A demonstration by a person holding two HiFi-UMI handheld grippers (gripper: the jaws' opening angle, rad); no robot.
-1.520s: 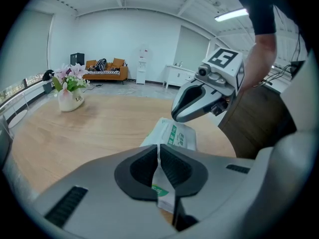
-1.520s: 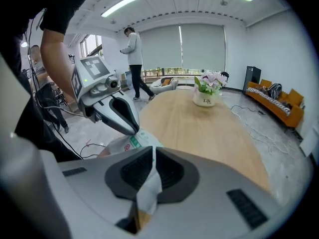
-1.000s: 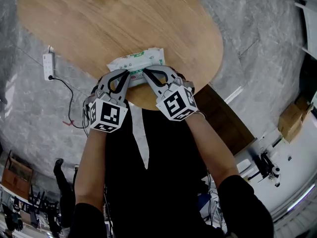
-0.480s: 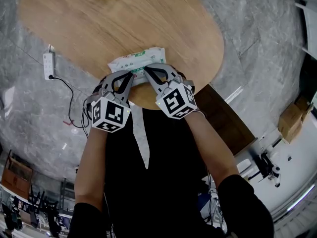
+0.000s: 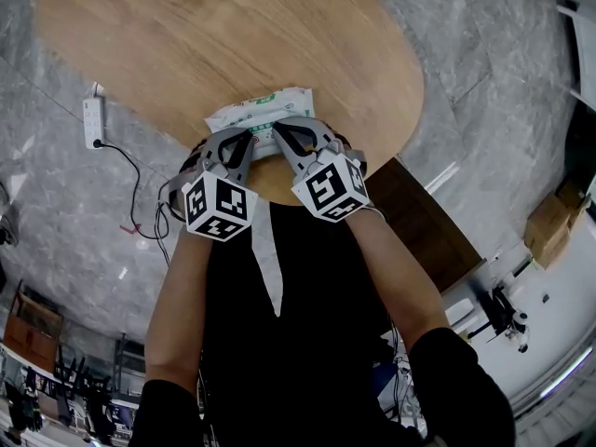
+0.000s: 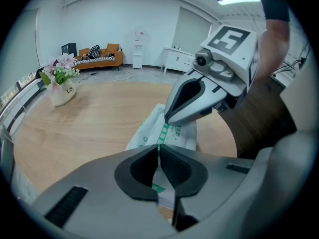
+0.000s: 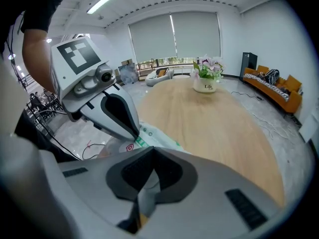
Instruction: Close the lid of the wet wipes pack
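The white and green wet wipes pack (image 5: 264, 108) lies at the near edge of the oval wooden table (image 5: 233, 35). Both grippers rest their tips on its near half and hide the lid. My left gripper (image 5: 245, 139) is shut, tips together over the pack (image 6: 175, 132), with nothing between the jaws. My right gripper (image 5: 277, 129) is shut too and holds nothing. Its tips (image 7: 149, 152) press beside the left gripper (image 7: 130, 129) on the pack (image 7: 158, 139). In the left gripper view the right gripper (image 6: 172, 117) points down onto the pack.
A white vase of flowers (image 6: 62, 90) stands at the table's far end, also in the right gripper view as the vase (image 7: 205, 84). A power strip (image 5: 91, 124) and its cable lie on the grey floor left of the table. The table edge runs just under the grippers.
My left gripper has shifted slightly up and right, closer to the right gripper, and its marker cube has turned. The right gripper and the pack have hardly moved.
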